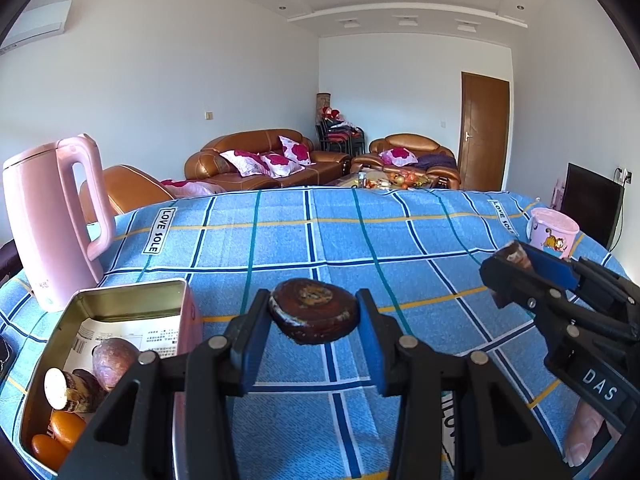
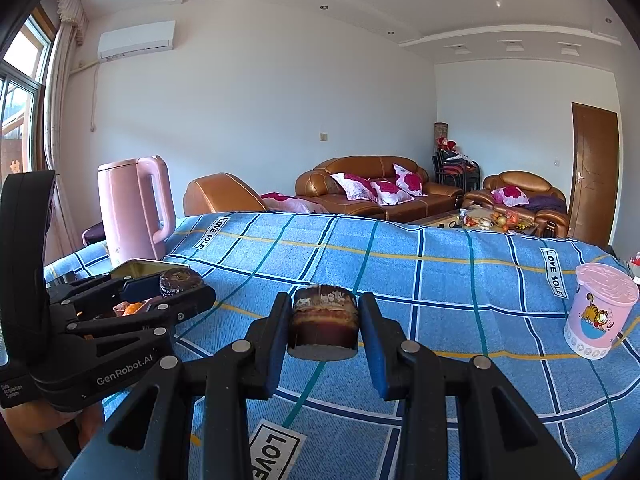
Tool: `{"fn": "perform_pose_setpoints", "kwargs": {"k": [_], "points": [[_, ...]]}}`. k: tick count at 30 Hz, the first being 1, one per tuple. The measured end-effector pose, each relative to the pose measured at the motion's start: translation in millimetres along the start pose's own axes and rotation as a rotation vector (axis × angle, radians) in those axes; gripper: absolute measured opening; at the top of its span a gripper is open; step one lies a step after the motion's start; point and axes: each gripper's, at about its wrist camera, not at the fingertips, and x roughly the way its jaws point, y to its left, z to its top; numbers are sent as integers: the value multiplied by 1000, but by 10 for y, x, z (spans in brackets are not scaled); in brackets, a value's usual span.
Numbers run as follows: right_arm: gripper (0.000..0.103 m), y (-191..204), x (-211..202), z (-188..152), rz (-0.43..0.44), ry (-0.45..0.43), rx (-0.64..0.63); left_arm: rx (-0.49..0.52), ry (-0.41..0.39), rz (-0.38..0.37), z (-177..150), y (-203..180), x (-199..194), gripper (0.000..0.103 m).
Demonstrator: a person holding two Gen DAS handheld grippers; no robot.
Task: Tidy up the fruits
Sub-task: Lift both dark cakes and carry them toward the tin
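My left gripper (image 1: 313, 297) is shut on a dark brown, flat round chunk of fruit (image 1: 314, 318), held above the blue checked tablecloth (image 1: 360, 240). An open metal tin (image 1: 132, 292) sits at lower left, holding a purplish round fruit (image 1: 114, 358), a brown stub with a pale cut end (image 1: 68, 390) and small orange fruits (image 1: 60, 436). My right gripper (image 2: 325, 300) is shut on a brown cylindrical chunk (image 2: 324, 324) with a pale cut end. In the right wrist view the left gripper (image 2: 182, 285) hangs by the tin (image 2: 136, 266) with its chunk (image 2: 180, 279). The right gripper (image 1: 507, 261) shows at the right of the left wrist view.
A tall pink kettle (image 1: 52, 220) stands behind the tin at the table's left. A pink cartoon cup (image 2: 600, 312) stands near the right edge. A thumb (image 1: 584, 436) grips the right handle. Brown sofas (image 1: 272, 164) lie beyond the table.
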Motion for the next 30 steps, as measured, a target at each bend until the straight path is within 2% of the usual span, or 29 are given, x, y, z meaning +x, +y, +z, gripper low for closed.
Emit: {"fn": "perform_pose_setpoints", "kwargs": {"k": [30], "points": [[36, -20, -153, -18, -18, -67, -1, 18, -125, 51, 0, -30, -248, 44]]}}
